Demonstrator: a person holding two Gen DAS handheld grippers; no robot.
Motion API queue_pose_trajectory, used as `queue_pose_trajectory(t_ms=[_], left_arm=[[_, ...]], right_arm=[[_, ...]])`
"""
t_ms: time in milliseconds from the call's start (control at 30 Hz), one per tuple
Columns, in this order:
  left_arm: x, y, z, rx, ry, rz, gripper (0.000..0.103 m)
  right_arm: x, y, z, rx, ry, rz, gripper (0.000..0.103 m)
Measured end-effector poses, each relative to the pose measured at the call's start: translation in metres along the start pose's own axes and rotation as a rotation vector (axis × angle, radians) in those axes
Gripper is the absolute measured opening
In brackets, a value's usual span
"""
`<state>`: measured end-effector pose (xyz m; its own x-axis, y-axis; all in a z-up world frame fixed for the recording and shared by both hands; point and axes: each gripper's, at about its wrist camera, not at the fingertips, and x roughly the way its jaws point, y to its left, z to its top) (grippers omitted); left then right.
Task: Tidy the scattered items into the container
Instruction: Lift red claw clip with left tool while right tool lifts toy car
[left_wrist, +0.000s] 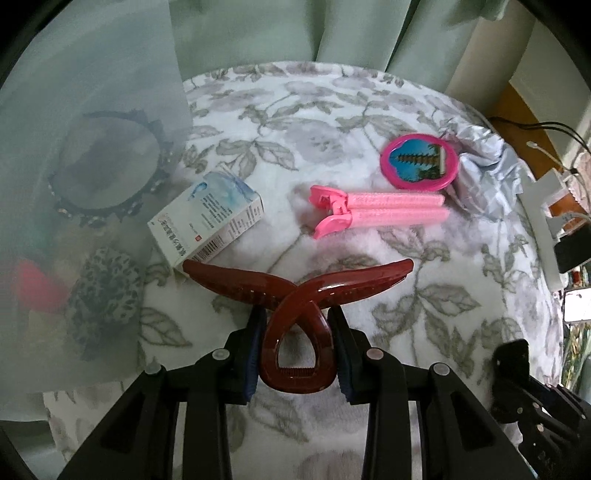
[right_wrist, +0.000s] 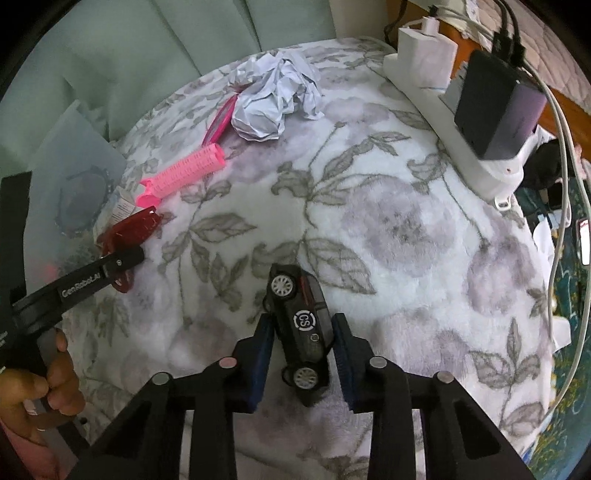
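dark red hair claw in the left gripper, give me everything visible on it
The hair claw is glossy dark red plastic, translucent at the edges, with two long curved prongs crossing in an X and a looped handle end toward the camera. The left gripper is shut on it, blue pads pressing both sides of the loop. Its prong tips point out over the floral blanket; one tip overlaps the small white box.

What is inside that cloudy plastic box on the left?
Through the box's frosted wall show a dark studded headband, a leopard-print scrunchie and something red. Anything deeper is blurred.
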<state>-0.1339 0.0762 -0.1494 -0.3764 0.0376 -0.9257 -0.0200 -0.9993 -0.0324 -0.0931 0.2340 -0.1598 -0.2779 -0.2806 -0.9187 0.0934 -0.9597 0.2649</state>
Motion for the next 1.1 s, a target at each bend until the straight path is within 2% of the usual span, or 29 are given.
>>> queue_pose_trajectory(t_ms=[200,500,867,1100], left_arm=[[-0.029,0.0,-0.001,0.007,-0.054,-0.018,0.035],[-0.096,0.005,0.0,0.013,-0.196,-0.044,0.035],[-0.19,0.014,-0.01,0.05,-0.402,-0.06,0.035],[-0.233,0.034,-0.02,0.034,-0.505,-0.04,0.035]], right_arm=[[-0.017,0.003,-0.004,0.013,-0.026,0.062,0.03],[-0.079,0.018,0.003,-0.014,-0.183,0.135,0.03],[-0.17,0.066,-0.003,-0.121,-0.397,0.194,0.03],[-0.202,0.099,-0.01,-0.198,-0.465,0.189,0.03]])
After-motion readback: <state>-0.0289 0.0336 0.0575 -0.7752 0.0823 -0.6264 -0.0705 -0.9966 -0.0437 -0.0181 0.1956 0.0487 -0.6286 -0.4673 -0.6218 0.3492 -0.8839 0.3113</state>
